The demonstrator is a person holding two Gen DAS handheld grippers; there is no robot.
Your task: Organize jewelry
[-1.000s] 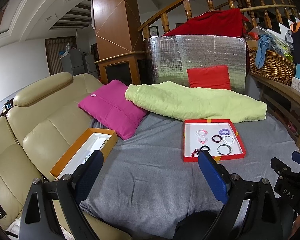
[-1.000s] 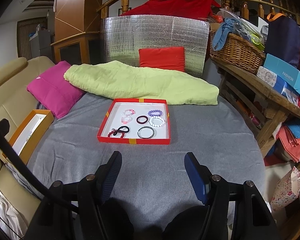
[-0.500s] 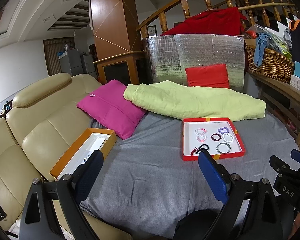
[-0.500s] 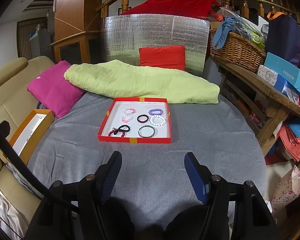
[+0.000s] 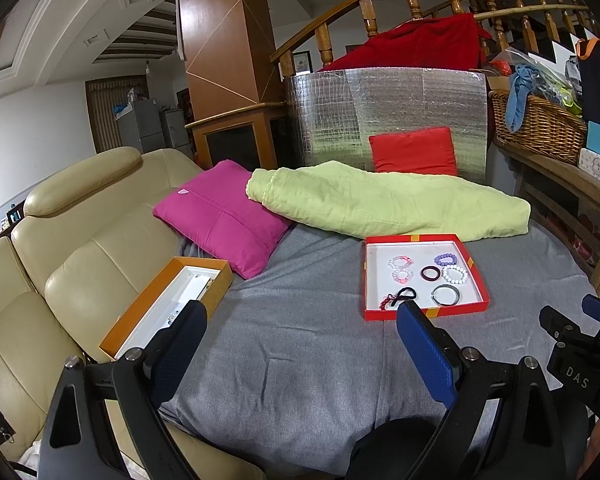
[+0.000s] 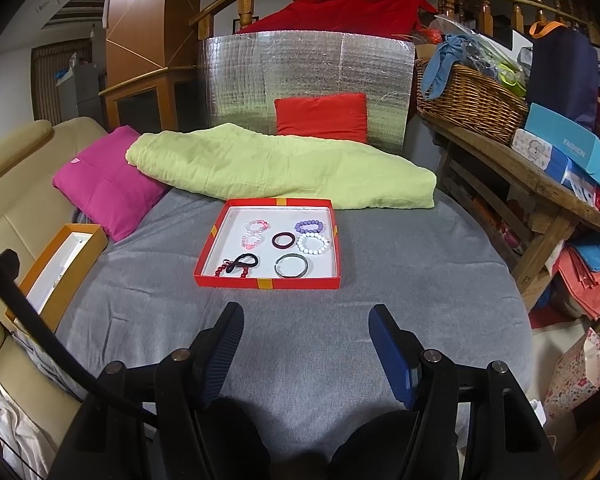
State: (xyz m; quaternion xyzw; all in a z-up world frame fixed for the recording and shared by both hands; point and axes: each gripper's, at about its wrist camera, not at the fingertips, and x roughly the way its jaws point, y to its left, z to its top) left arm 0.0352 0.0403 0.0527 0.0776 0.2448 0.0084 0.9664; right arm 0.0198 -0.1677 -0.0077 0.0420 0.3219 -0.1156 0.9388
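Bracelets in the shallow red cardboard tray (image 6: 267, 282) lay straight ahead of your spread, empty right gripper (image 6: 306, 346), nearer than your spread left gripper (image 5: 300, 340).

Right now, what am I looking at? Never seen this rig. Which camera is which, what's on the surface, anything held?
No robot arm here: a person holds a two-finger gripper in each hand, with a fisheye camera on each looking along its fingers. One picture is from the left gripper, the other from the right gripper. Both stand open and hold nothing, above a grey cloth. On it lies a red tray of bracelets and hair ties, among them a white bead bracelet. To the left an orange box lies open against the sofa.
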